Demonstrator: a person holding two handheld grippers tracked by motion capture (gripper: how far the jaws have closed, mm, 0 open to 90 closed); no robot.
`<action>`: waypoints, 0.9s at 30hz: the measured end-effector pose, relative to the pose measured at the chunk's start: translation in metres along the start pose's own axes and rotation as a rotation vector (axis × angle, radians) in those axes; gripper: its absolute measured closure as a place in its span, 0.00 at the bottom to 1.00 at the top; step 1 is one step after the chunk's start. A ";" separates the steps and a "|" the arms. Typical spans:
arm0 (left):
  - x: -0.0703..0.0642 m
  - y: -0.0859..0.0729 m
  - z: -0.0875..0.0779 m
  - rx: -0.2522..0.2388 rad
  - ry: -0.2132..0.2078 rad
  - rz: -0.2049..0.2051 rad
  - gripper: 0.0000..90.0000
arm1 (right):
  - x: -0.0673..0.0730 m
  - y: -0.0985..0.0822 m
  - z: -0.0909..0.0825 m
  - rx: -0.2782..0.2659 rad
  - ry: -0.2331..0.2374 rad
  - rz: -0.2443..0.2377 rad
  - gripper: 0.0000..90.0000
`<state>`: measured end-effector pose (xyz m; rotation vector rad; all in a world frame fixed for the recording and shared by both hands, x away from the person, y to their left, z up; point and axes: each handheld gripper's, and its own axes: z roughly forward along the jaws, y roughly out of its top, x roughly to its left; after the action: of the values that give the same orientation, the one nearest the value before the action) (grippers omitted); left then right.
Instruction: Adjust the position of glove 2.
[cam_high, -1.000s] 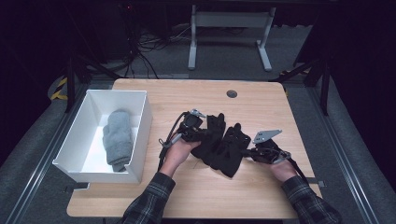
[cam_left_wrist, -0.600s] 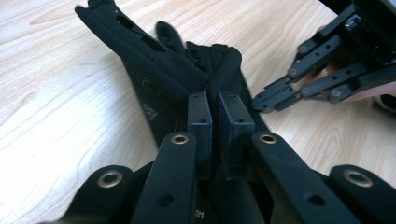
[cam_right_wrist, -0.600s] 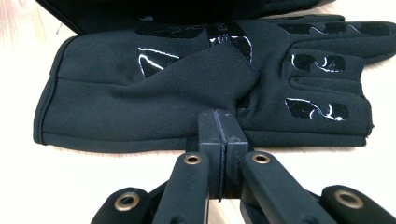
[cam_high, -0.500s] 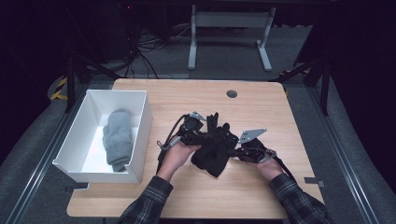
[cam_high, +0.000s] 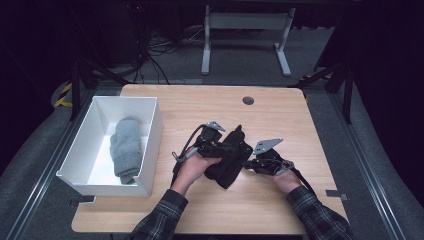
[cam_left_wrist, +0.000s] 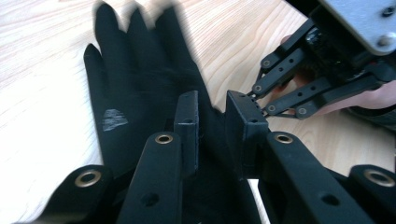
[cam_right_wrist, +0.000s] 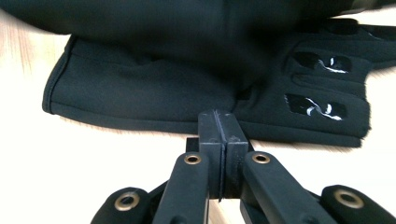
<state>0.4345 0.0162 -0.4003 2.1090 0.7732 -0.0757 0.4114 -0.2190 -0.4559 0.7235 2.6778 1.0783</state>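
Black fabric gloves lie in a loose pile near the middle of a light wooden table, between a person's two hands. In the high view the left gripper, a black two-jaw tool with a grey plate on top, rests over the left side of the pile. In the left gripper view its jaws stand a little apart above the glove cloth; they have just been opening, and the gap between the pads looks free of fabric, though the dark cloth makes this hard to read. The right gripper sits just beside the right edge of the pile. In the right gripper view its two jaws are pressed flat together with their tips at the glove's edge; whether any cloth is caught between them cannot be told. A white rectangular plastic bin stands to the left, holding a rolled grey cloth.
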 end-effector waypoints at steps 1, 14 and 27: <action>0.000 0.000 0.000 0.000 0.000 0.000 0.84 | 0.000 0.000 0.000 0.000 0.000 0.000 1.00; -0.015 -0.007 0.030 0.083 -0.004 0.044 1.00 | -0.009 -0.024 -0.028 0.000 -0.062 0.063 0.60; -0.019 -0.027 0.047 0.200 0.038 0.082 1.00 | -0.016 -0.045 -0.042 -0.019 -0.151 0.099 0.33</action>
<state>0.4140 -0.0172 -0.4432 2.3354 0.7253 -0.0714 0.3944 -0.2803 -0.4570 0.9052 2.5254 1.0252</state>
